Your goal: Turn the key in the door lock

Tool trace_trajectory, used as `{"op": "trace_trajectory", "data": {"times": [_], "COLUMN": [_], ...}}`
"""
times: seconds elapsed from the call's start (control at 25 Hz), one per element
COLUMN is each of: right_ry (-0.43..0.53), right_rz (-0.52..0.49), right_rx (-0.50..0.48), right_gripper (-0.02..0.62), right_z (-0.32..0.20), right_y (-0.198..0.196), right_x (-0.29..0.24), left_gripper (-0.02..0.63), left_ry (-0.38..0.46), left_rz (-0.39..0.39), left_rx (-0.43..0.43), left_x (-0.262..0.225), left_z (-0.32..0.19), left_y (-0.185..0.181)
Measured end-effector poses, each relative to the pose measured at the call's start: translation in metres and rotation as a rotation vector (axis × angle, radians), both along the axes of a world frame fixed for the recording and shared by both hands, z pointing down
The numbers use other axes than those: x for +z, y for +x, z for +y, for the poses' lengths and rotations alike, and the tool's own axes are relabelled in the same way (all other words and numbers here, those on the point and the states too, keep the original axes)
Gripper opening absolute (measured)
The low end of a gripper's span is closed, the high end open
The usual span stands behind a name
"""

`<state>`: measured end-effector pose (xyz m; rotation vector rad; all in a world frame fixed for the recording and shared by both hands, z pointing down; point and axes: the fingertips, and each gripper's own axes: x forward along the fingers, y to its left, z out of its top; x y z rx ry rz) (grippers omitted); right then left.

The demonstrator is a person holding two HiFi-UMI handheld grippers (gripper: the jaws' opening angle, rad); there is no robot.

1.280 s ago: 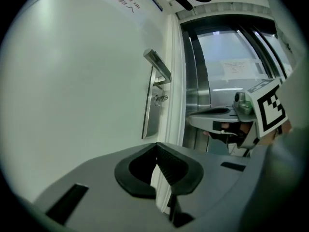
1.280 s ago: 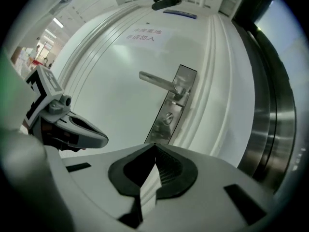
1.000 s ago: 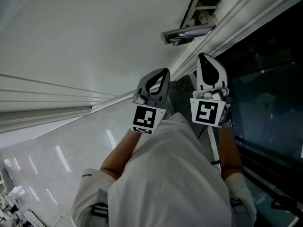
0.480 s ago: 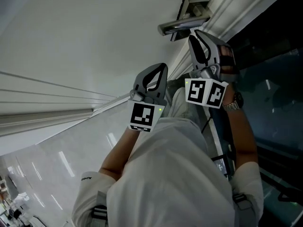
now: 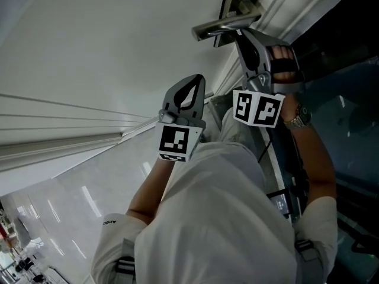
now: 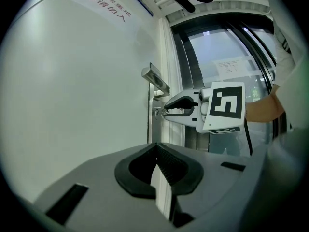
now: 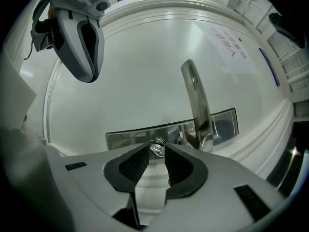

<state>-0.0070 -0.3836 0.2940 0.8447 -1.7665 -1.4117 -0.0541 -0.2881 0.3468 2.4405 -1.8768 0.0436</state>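
A small silver key sticks out of the metal lock plate on the white door, just beside the lever handle. My right gripper is at the lock, rolled onto its side, and its ribbed pads touch the key head on both sides. The left gripper view shows the right gripper side-on with its tips closed around the key. In the head view the right gripper sits under the handle. My left gripper hangs back from the door, shut and empty.
A ribbed white door frame runs beside the lock. Right of it is dark glass bearing a paper notice. My white-shirted torso fills the lower head view. A glossy pale floor lies at the lower left.
My right gripper has moved up to the lock under the handle, rolled onto its side, and its jaws now sit around the key. The left gripper has barely moved.
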Motion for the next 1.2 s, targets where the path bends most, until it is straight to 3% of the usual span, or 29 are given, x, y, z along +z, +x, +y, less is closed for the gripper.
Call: {"op": "trace_trajectory", "data": {"times": [0.4, 0.88, 1.04, 1.2], "right_ry": [0.052, -0.003, 0.012, -0.056], "right_rz": [0.095, -0.048, -0.107, -0.197], "right_rx": [-0.04, -0.027, 0.011, 0.057], "right_gripper": [0.084, 0.083, 0.034, 0.028], "right_z": [-0.018, -0.023, -0.025, -0.026], "right_y": [-0.001, -0.012, -0.011, -0.013], "right_x": [0.009, 0.005, 0.001, -0.001], "left_gripper": [0.008, 0.008, 0.008, 0.008], "left_ry": [0.009, -0.014, -0.032, -0.038], "left_rz": [-0.004, -0.021, -0.024, -0.017], "left_rx": [-0.005, -0.064, -0.068, -0.063], "left_x": [-0.003, 0.005, 0.011, 0.014], "left_z": [0.007, 0.014, 0.015, 0.017], "left_y": [0.012, 0.005, 0.002, 0.005]}}
